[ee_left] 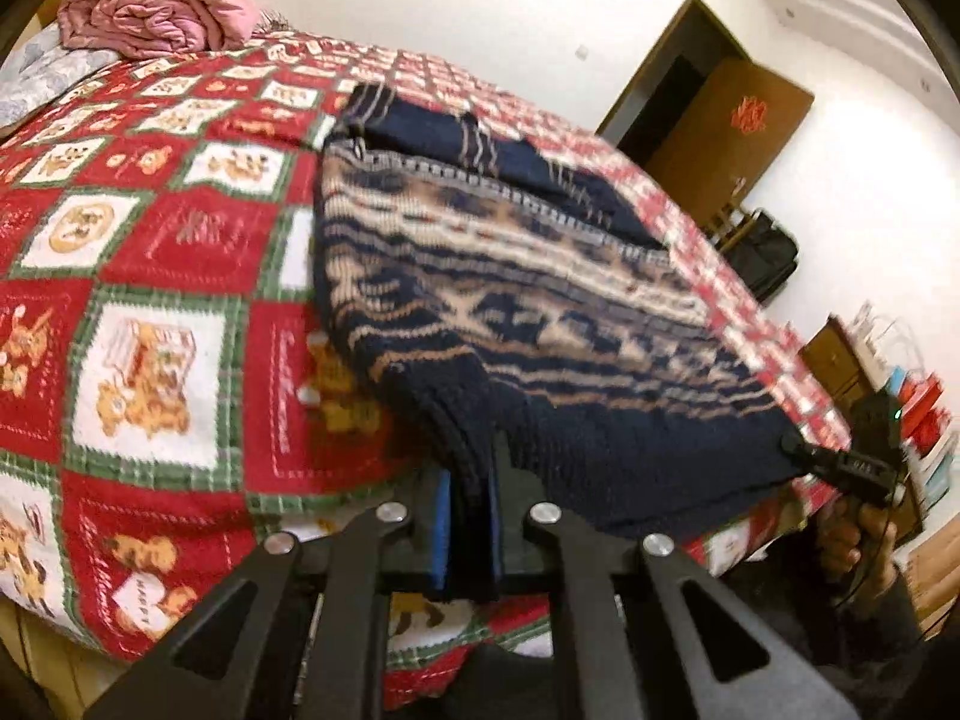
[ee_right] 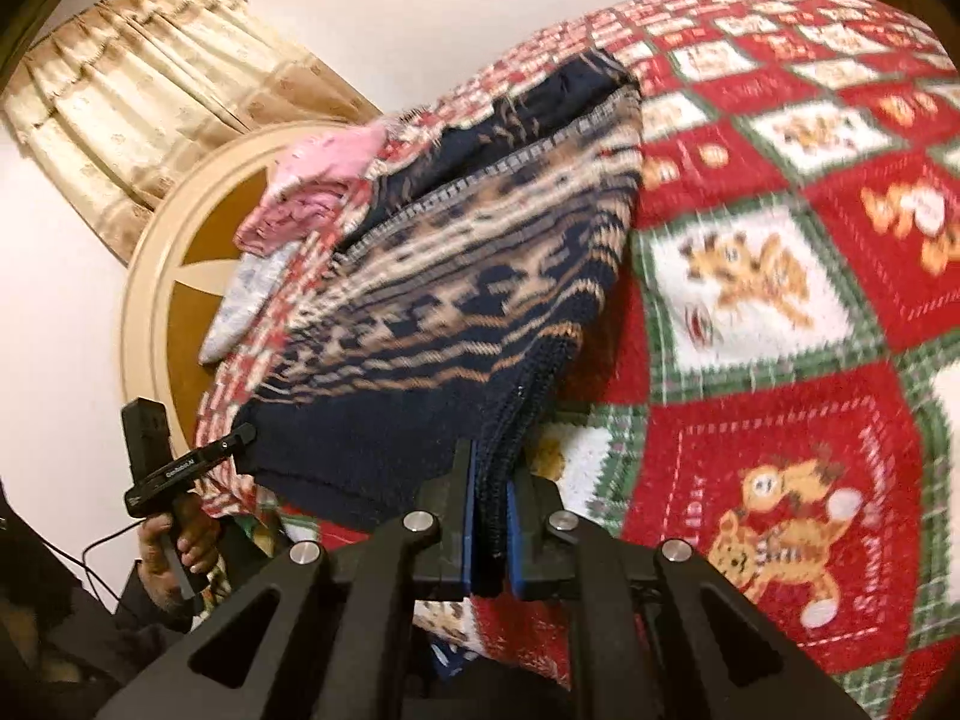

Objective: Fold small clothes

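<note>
A navy knit sweater (ee_left: 540, 324) with tan and cream patterned bands lies partly folded on the bed and is lifted at its near hem. My left gripper (ee_left: 468, 516) is shut on the hem's left corner. My right gripper (ee_right: 492, 516) is shut on the hem's other corner; it also shows in the left wrist view (ee_left: 840, 462) at the sweater's right edge. The sweater (ee_right: 480, 276) fills the middle of the right wrist view, and the left gripper (ee_right: 234, 438) appears at its far corner there.
The bed carries a red, white and green teddy-bear quilt (ee_left: 150, 276). A rolled pink blanket (ee_left: 162, 12) and a grey pillow (ee_left: 42, 78) lie at the head. A brown door (ee_left: 720, 120) and shelves (ee_left: 900, 396) stand beyond the bed. A round headboard (ee_right: 174, 276) and curtains (ee_right: 120, 96) show too.
</note>
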The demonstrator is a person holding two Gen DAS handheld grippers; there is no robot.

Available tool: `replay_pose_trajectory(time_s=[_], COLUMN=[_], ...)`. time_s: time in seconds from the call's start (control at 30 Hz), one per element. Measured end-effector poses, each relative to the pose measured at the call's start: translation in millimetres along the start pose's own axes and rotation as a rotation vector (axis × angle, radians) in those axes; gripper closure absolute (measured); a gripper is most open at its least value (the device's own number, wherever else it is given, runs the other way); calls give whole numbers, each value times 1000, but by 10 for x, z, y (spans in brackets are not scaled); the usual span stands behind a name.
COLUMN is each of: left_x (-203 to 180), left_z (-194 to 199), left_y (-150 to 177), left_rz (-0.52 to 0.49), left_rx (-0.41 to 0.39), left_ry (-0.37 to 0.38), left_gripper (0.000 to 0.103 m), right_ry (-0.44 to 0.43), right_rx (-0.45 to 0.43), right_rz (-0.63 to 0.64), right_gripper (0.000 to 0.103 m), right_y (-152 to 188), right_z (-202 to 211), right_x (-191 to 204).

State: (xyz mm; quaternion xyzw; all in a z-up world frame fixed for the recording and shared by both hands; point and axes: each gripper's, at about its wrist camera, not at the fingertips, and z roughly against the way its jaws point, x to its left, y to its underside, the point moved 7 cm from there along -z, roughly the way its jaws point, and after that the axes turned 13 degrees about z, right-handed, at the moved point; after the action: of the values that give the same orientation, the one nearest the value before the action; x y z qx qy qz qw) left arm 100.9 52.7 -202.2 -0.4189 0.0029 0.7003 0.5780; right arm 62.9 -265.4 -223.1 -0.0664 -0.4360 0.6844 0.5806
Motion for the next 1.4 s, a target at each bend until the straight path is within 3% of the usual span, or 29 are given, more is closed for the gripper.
replay_pose_trajectory(time_s=[0.33, 0.7, 1.4], left_x=[-349, -536, -647], left_z=[215, 81, -515], left_y=[-478, -956, -2206], left_rz=[-34, -100, -24], left_rx=[-93, -134, -142], left_ry=[61, 35, 48], left_gripper=[93, 93, 93], right_ry=[-22, 4, 76], right_rx=[-105, -170, -146], right_rz=[58, 110, 127], right_gripper=[96, 96, 96], right_y=[-564, -1254, -2609], right_z=[283, 375, -238], right_x=[124, 94, -282])
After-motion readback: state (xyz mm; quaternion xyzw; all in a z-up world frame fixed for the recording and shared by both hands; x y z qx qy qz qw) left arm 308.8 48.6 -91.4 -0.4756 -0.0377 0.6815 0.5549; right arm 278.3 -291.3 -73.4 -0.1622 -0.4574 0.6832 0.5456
